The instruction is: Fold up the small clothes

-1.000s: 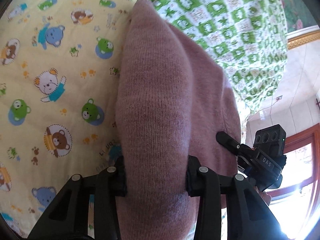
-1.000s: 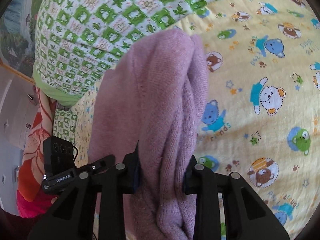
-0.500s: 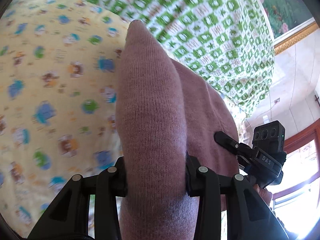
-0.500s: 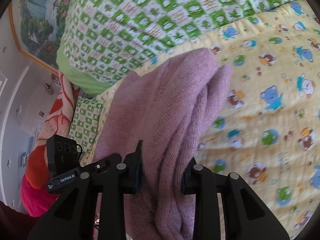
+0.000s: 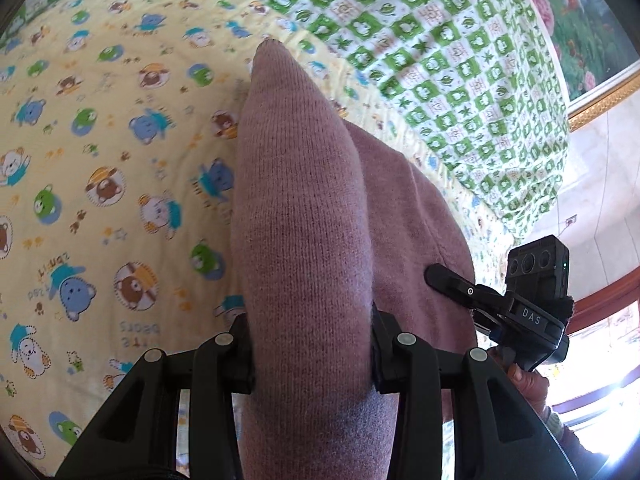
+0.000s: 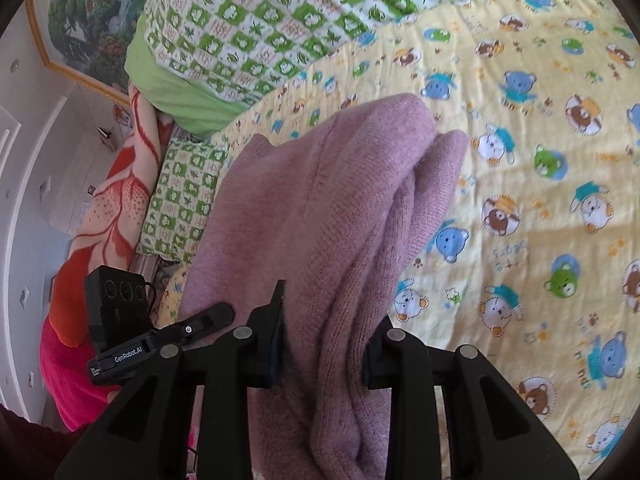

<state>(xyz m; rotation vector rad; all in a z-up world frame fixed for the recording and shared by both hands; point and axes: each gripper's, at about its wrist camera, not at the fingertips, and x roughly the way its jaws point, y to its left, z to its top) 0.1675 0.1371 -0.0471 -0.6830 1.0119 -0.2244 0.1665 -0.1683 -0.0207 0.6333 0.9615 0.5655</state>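
A mauve knitted garment (image 5: 304, 216) is held up between both grippers above the bed. My left gripper (image 5: 312, 348) is shut on one bunched end of it; the knit bulges up between the fingers. My right gripper (image 6: 324, 344) is shut on the other end of the garment (image 6: 340, 208), folded in several layers there. In the left wrist view the right gripper (image 5: 472, 292) shows at the garment's right edge. In the right wrist view the left gripper (image 6: 200, 322) shows at its left edge.
A yellow bear-print sheet (image 5: 100, 168) covers the bed (image 6: 540, 200) under the garment. A green checked quilt (image 5: 440, 52) lies piled at the far side (image 6: 260, 20). An orange floral blanket (image 6: 112, 208) and a framed picture (image 6: 80, 12) are at the left.
Both grippers have lifted and tilted back with the garment, which now hangs higher above the sheet. More of the quilt and wall comes into view. Both grips are unchanged.
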